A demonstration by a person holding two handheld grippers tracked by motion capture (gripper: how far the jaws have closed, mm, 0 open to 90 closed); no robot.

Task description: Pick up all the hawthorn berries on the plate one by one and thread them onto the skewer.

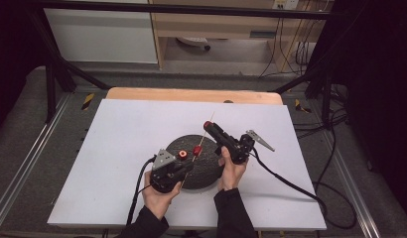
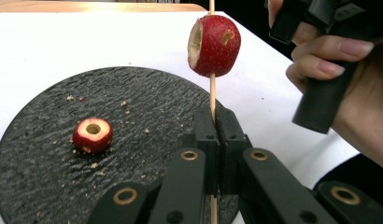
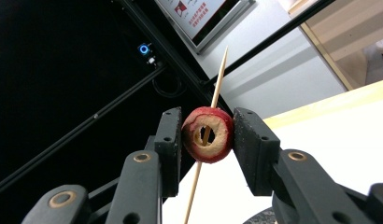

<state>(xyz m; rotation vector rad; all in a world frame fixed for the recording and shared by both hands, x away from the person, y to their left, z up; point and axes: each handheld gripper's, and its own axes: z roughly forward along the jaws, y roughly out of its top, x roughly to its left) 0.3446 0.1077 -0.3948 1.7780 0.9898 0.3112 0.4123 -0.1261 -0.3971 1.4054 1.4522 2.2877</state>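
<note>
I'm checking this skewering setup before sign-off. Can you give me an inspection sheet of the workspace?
Surface: white table, round dark plate with crumbs.
Job's things: thin wooden skewer carrying one cored red fruit; second fruit at the skewer's far end; third fruit lying on the plate.
Clutter: nothing seen.
Grippers: left gripper shut on the skewer; right gripper shut on the second fruit.
Cables: one black cable trails from each gripper.
Surroundings: dark frame, wooden shelving behind.
</note>
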